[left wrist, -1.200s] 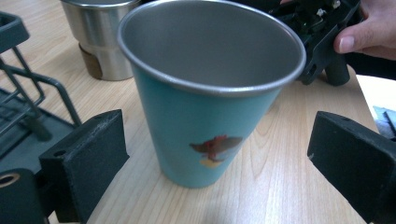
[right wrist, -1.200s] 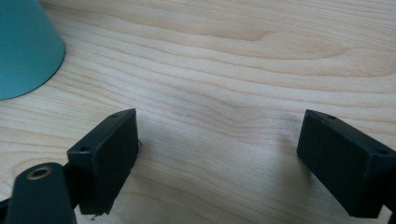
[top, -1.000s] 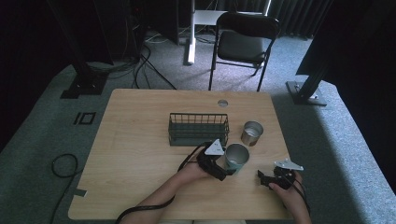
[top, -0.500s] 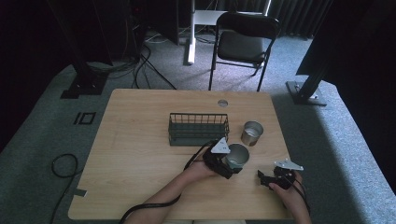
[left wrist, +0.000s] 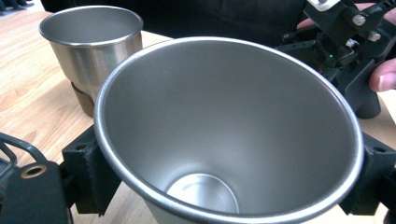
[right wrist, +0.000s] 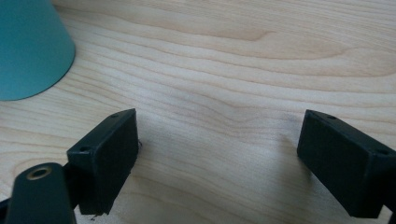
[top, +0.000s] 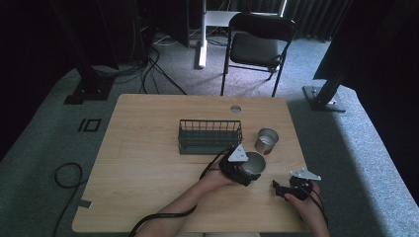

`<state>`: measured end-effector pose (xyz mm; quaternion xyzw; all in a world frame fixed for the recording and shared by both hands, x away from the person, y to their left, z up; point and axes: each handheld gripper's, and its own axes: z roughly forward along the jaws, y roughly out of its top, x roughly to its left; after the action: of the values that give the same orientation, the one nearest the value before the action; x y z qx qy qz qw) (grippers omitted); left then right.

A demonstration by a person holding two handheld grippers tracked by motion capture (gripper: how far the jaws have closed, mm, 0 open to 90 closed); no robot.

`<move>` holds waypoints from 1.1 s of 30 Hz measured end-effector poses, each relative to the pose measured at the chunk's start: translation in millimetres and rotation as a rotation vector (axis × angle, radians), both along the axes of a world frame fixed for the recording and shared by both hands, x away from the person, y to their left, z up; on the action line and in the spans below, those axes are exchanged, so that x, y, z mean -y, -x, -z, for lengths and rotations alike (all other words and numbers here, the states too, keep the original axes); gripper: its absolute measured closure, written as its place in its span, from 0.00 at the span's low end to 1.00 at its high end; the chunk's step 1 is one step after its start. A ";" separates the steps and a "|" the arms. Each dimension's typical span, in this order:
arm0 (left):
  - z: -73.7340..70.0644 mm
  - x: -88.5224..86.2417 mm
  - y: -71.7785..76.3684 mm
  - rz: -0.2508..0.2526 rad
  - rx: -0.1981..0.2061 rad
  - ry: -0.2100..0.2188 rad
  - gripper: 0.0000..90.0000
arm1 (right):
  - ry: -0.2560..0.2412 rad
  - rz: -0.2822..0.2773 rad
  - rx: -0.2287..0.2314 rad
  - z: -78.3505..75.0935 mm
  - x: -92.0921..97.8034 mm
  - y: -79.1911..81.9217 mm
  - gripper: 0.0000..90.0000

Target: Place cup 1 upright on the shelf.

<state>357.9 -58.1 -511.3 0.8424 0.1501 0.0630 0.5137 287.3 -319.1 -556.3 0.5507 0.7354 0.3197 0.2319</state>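
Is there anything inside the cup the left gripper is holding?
No. The held cup shows bare steel walls down to a bare round bottom. The left gripper has a jaw on each side of it. The cup's underside is hidden.

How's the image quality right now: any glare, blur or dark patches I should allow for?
High view: table evenly lit, surroundings very dark, picture soft. Left gripper view: the held steel cup is sharp with soft sheen and no harsh glare; the second cup behind is slightly soft. Right gripper view: wood grain clear; the near black jaws and the teal object are a little blurred.

left tongs [top: 245, 170] with steel cup [top: 253, 165], shifted right toward second cup [top: 267, 140]
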 end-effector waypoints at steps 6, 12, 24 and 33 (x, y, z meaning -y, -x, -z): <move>-1.6 1.9 0.3 -0.004 0.009 -0.015 0.16 | 0.000 -0.001 0.001 0.0 0.0 0.0 0.14; -9.7 -4.9 0.9 -0.013 -0.004 0.004 0.16 | -0.001 0.000 0.001 0.0 0.0 -0.1 0.14; -33.6 -11.7 6.3 -0.022 0.006 -0.020 0.16 | 0.000 0.000 0.002 0.0 0.0 -0.1 0.14; -50.8 -22.3 5.2 -0.052 0.014 0.006 0.16 | 0.000 -0.001 0.002 0.0 0.0 -0.1 0.14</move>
<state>352.7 -35.9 -460.5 0.8361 0.1684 0.0819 0.5156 287.5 -319.1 -556.3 0.5501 0.7354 0.3201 0.2325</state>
